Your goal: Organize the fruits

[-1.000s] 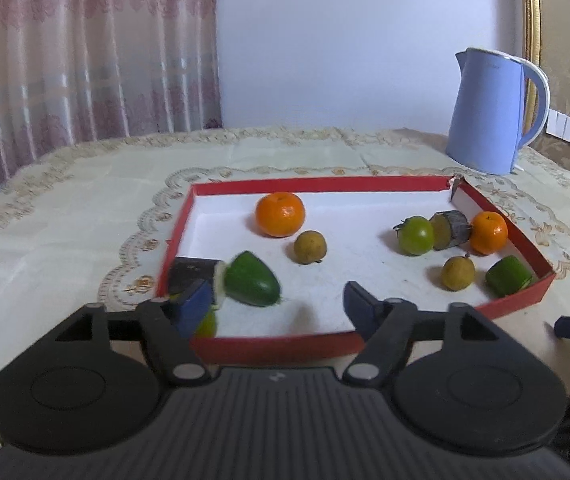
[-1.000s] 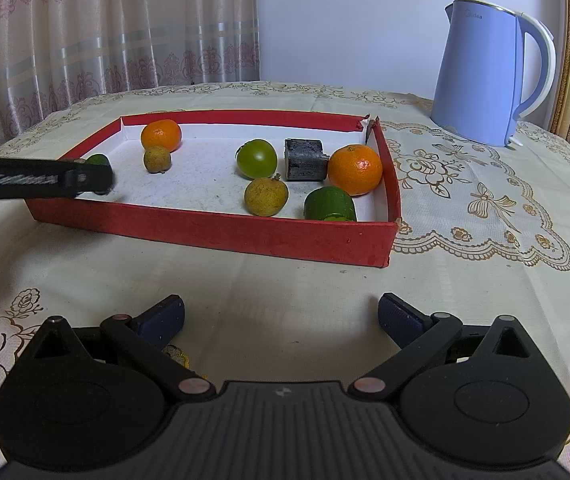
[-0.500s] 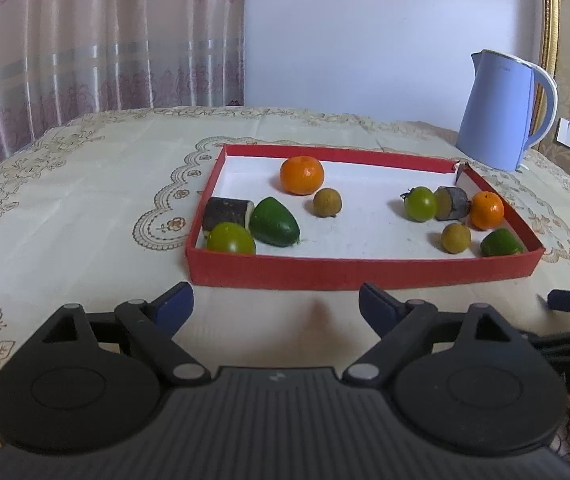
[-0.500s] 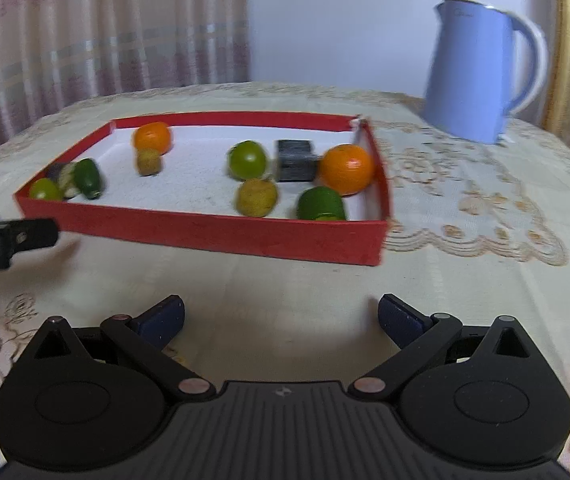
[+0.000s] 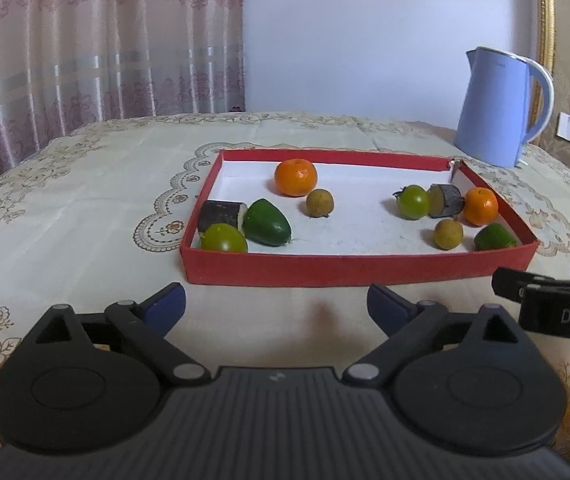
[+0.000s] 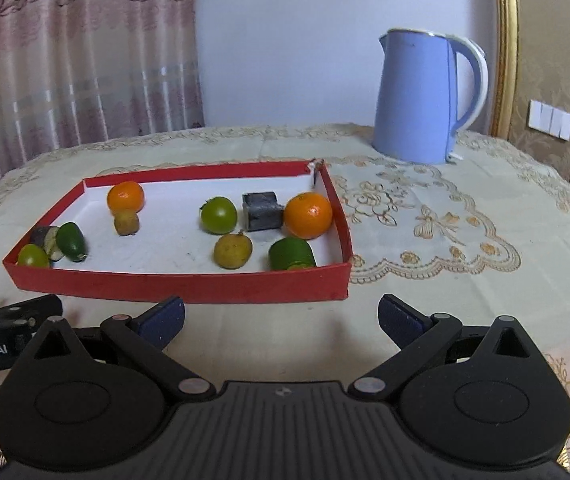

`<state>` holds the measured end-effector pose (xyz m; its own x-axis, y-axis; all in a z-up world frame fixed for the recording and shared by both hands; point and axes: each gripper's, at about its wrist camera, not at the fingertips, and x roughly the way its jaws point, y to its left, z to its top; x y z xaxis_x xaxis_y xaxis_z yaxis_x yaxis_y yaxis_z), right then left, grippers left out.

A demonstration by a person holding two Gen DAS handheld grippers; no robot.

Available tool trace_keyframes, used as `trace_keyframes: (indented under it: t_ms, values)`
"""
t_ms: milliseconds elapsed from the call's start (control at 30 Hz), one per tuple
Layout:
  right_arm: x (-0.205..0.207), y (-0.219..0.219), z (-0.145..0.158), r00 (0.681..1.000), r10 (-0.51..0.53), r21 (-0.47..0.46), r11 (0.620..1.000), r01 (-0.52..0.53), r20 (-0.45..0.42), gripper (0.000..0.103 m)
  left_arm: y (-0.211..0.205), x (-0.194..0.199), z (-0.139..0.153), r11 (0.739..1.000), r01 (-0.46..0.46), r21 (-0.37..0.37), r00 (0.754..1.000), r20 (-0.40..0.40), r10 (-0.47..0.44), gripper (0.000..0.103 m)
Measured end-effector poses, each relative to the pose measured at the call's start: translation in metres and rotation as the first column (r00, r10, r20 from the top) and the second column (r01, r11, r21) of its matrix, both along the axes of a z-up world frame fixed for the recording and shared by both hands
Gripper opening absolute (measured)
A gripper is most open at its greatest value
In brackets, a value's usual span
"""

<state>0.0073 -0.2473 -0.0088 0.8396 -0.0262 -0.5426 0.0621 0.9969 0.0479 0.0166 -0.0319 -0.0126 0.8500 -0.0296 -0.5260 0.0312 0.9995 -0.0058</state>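
Note:
A red tray (image 5: 349,270) (image 6: 189,286) with a white floor lies on the table. At its left end are an orange (image 5: 295,177), a small brown fruit (image 5: 319,202), a dark cut piece (image 5: 221,214), a green avocado-like fruit (image 5: 266,222) and a green tomato (image 5: 224,239). At its right end are a green tomato (image 6: 218,215), a dark piece (image 6: 263,211), an orange (image 6: 307,215), a brown fruit (image 6: 233,251) and a green fruit (image 6: 291,254). My left gripper (image 5: 276,306) and right gripper (image 6: 281,316) are open and empty, both in front of the tray.
A blue electric kettle (image 6: 425,98) (image 5: 499,108) stands behind the tray at the right. An embroidered cream tablecloth (image 6: 425,216) covers the table. Curtains hang at the back left. The other gripper's body shows at the right edge of the left wrist view (image 5: 557,308).
My left gripper has drawn back out of the tray toward me, leaving the green tomato in the tray's near left corner. My right gripper has shifted slightly; both stay open.

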Motion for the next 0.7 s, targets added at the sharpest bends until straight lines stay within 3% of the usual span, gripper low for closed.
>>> trace_keyframes:
  t_ms: [267, 700]
  values:
    - [0.0036, -0.0029, -0.0063, 0.999, -0.032, 0.047, 0.998, 0.034, -0.040, 0.103, -0.0080, -0.0016, 0.0048, 1.000, -0.005, 0.029, 1.000, 0.020, 0.004, 0.102]
    - [0.0025, 0.0033, -0.0062, 0.997, -0.063, 0.025, 0.998, 0.064, -0.044, 0.103, -0.0090, -0.0004, 0.0096, 1.000, -0.007, 0.024, 1.000, 0.013, 0.007, 0.103]
